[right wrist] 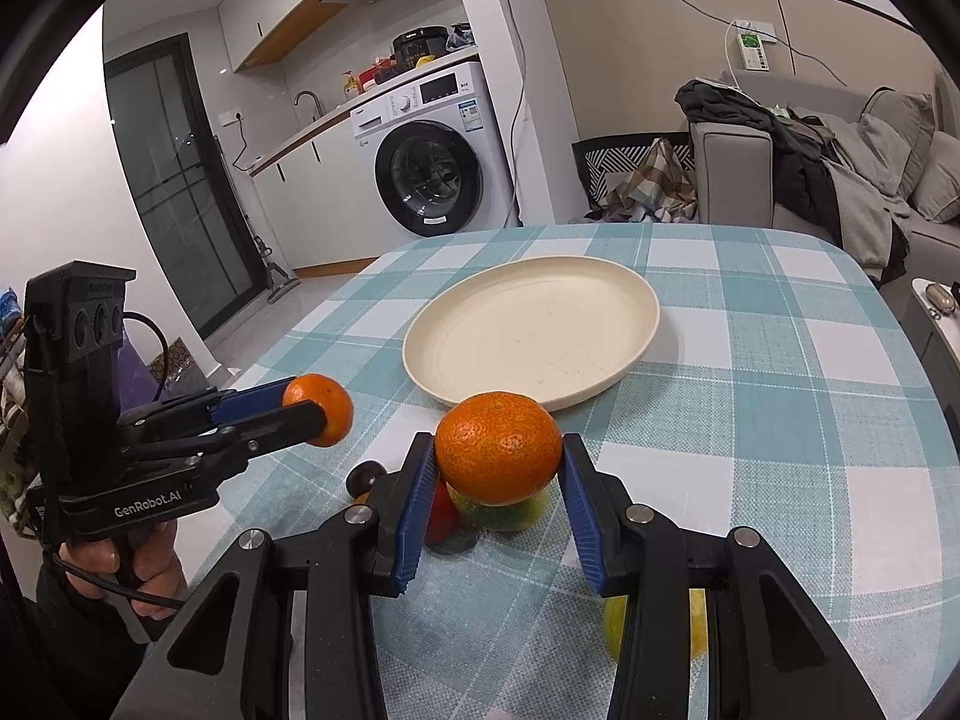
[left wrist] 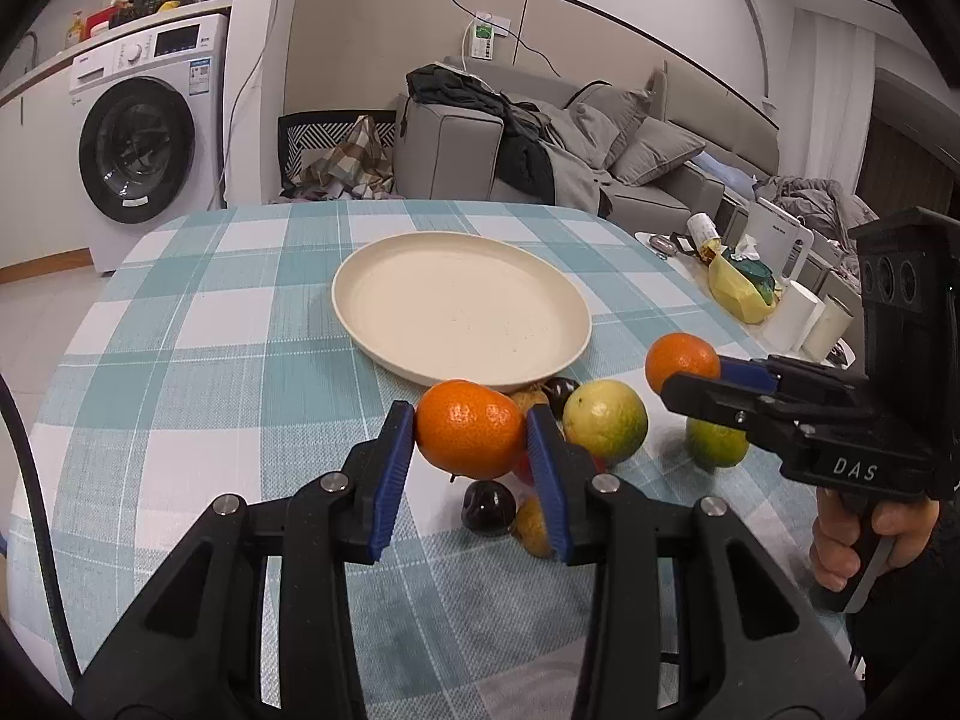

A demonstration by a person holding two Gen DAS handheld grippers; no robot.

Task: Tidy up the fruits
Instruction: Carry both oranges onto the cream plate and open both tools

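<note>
Orange mandarin (right wrist: 498, 447) hides most of green fruit (right wrist: 501, 513)

White letters reading "DAS" stand on the black body of the right claw (left wrist: 690, 381), on the side that faces the left wrist camera, just above the hand gripping its handle. On the left claw (right wrist: 318, 405), the flat black plate above the handle carries "GenRobot.AI" in pale letters. The washing machine (right wrist: 429, 168) has a blue and white label with a square code on its front panel, and small marks beside its dial, but none of that print is legible. The pale wall unit with a green sticker (right wrist: 753, 48) is likewise too small to read.
</note>
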